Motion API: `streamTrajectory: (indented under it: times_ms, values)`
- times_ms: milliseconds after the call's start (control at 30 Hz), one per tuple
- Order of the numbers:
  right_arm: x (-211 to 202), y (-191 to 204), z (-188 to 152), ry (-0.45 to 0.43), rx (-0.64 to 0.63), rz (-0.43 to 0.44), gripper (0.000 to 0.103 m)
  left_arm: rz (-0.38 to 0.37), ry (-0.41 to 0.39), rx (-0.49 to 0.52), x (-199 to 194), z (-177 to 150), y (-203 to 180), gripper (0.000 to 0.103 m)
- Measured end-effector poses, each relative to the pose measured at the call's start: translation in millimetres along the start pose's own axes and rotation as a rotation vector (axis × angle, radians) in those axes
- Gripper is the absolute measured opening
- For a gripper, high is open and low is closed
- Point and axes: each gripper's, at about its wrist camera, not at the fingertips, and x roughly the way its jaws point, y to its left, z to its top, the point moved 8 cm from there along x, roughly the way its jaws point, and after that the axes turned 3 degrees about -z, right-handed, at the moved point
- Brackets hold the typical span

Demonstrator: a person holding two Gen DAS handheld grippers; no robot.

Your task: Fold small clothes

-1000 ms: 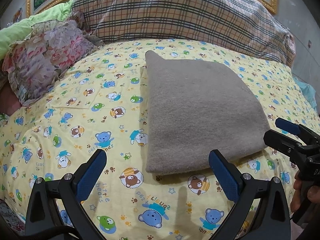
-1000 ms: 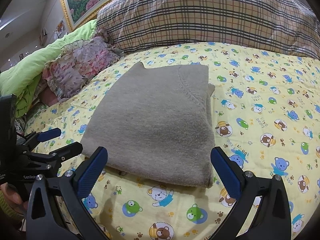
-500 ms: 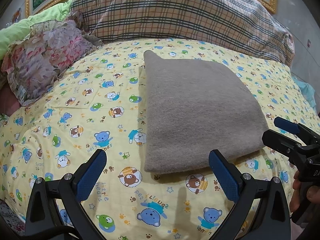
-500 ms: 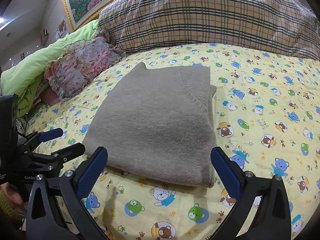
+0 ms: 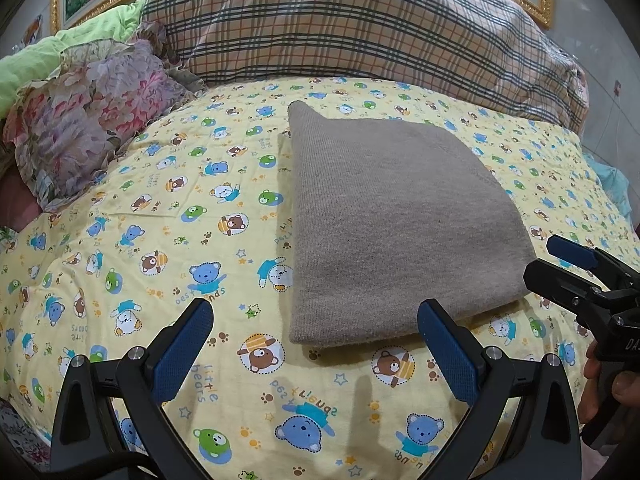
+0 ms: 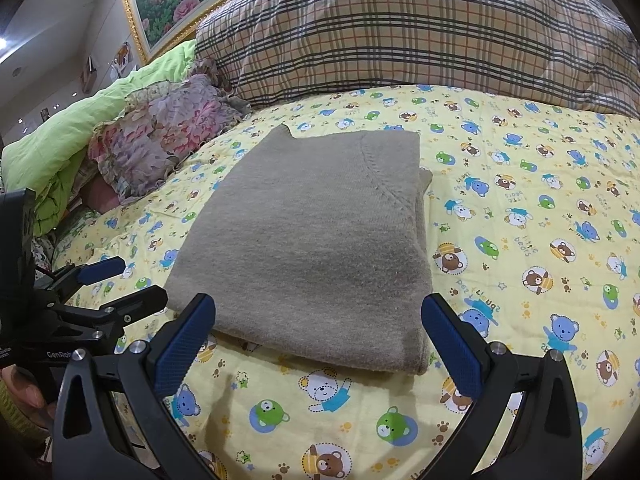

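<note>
Fingers on both grippers stand spread wide and hold nothing. Starting at the left of the scene, the left gripper (image 5: pixel 316 340) hovers over the bear-print bedsheet (image 5: pixel 168 240) just short of the near left corner of the grey knit garment (image 5: pixel 392 220). Compared with a second ago the view barely shifts: the garment sits a touch farther from the fingers, so the gripper seems to have eased back slightly. The garment lies flat in a neat rectangle in the middle of the bed, its folded edges squared and layers stacked at the near edge. On the right, the right gripper (image 6: pixel 320 340) hangs just in front of the garment's near edge, likewise drawn back a little and touching nothing. Both tools pulled clear of a tidy, undisturbed bundle suggests the folding is finished.
</note>
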Motion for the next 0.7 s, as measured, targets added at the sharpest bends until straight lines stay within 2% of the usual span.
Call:
streamTrajectory:
  times_ms: [700]
  values:
    - [0.6,1.5,0.7,-0.002,0.004,0.002,0.103,-0.006,0.017,-0.010,3.0,1.3,0.0,0.102]
